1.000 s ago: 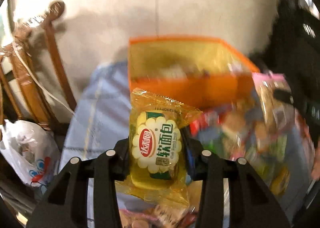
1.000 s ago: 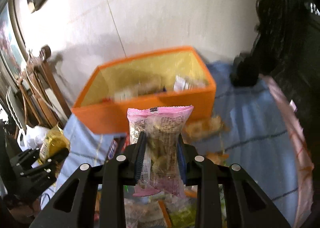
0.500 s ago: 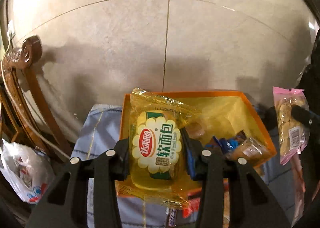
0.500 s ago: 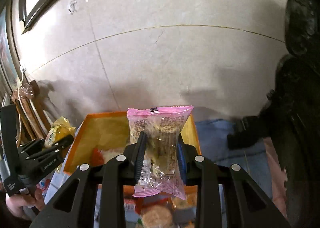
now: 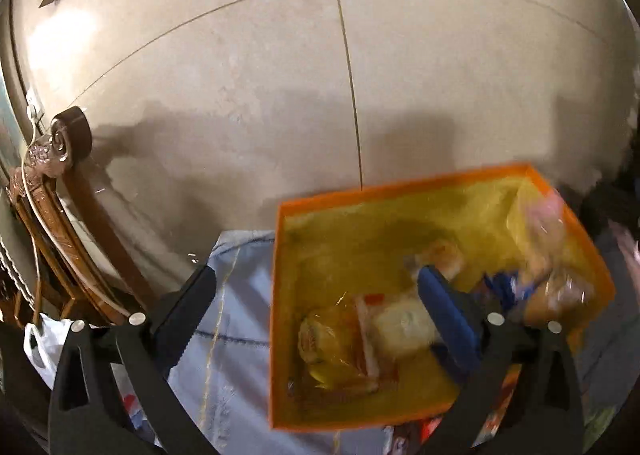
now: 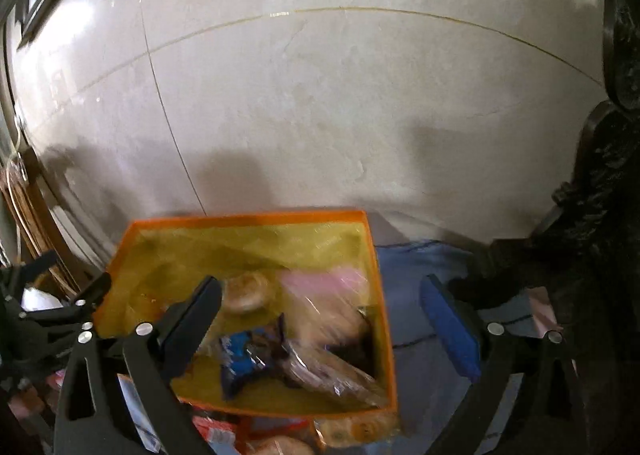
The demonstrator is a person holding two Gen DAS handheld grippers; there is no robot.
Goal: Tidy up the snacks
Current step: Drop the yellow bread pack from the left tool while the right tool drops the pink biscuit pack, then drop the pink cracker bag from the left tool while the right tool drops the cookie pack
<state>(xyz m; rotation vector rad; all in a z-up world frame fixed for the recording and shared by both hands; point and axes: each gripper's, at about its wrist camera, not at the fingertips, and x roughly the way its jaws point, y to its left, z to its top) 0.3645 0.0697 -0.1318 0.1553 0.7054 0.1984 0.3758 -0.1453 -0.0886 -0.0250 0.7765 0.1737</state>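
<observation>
An orange box (image 5: pixel 276 319) with a yellow inside stands on a blue cloth against the wall; it also shows in the right wrist view (image 6: pixel 384 331). My left gripper (image 5: pixel 316 307) is open and empty above the box's left side. The yellow soft-bread packet (image 5: pixel 324 351) lies inside the box below it. My right gripper (image 6: pixel 320 315) is open and empty above the box's right side. The pink packet (image 6: pixel 324 295), blurred, is in the box under it, and shows blurred in the left wrist view (image 5: pixel 548 239). A blue packet (image 6: pixel 248 355) and a round bun (image 6: pixel 246 291) also lie inside.
A tiled wall (image 5: pixel 340 75) rises right behind the box. A carved wooden chair (image 5: pixel 60 183) stands at the left with a white plastic bag (image 5: pixel 36 347) below. Dark furniture (image 6: pixel 600 235) is at the right. Loose snack packets (image 6: pixel 276 435) lie in front of the box.
Both grippers have opened over the box. The yellow bread packet has dropped from the left gripper into the box, and the pink packet has dropped from the right gripper into it.
</observation>
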